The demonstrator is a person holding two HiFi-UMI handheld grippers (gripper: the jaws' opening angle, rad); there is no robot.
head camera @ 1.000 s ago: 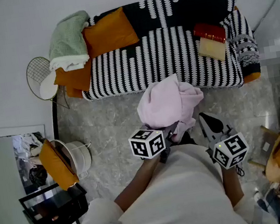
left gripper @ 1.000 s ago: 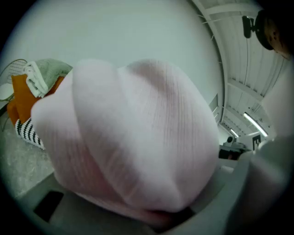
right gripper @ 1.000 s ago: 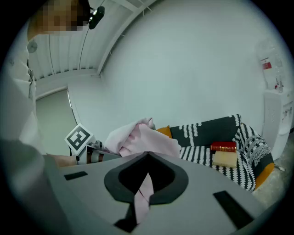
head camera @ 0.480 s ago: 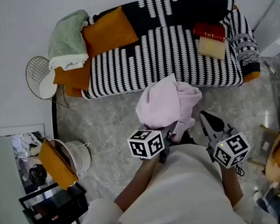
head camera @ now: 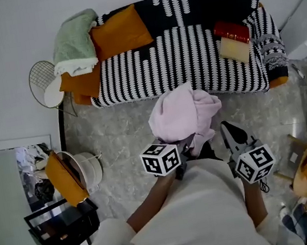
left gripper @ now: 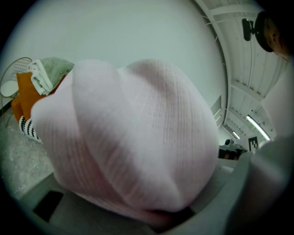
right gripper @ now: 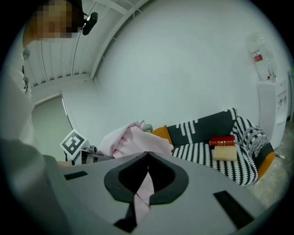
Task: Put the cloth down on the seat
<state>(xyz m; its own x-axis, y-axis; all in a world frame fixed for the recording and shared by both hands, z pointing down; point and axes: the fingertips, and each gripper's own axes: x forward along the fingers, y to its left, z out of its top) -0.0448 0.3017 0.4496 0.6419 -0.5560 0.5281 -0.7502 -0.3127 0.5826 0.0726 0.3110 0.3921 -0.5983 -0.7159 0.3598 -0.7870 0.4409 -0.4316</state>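
A bunched pink cloth (head camera: 184, 114) hangs over the floor in front of the black-and-white striped sofa seat (head camera: 189, 55). My left gripper (head camera: 187, 142) is shut on its underside, and the cloth (left gripper: 138, 137) fills nearly the whole left gripper view, hiding that gripper's fingertips. My right gripper (head camera: 227, 130) sits just right of the bundle with its jaws together. In the right gripper view a thin strip of the pink cloth (right gripper: 146, 188) runs down between those jaws (right gripper: 148, 155).
On the sofa lie an orange cushion (head camera: 119, 33), a green towel (head camera: 74, 39) at the left end, and a red book on a cream box (head camera: 232, 40) at the right. A wire basket (head camera: 42, 79) and a white bucket (head camera: 86, 170) stand on the floor at the left.
The head view has shifted slightly, so the sofa sits a little higher in the picture. Both grippers keep their hold on the cloth in about the same place.
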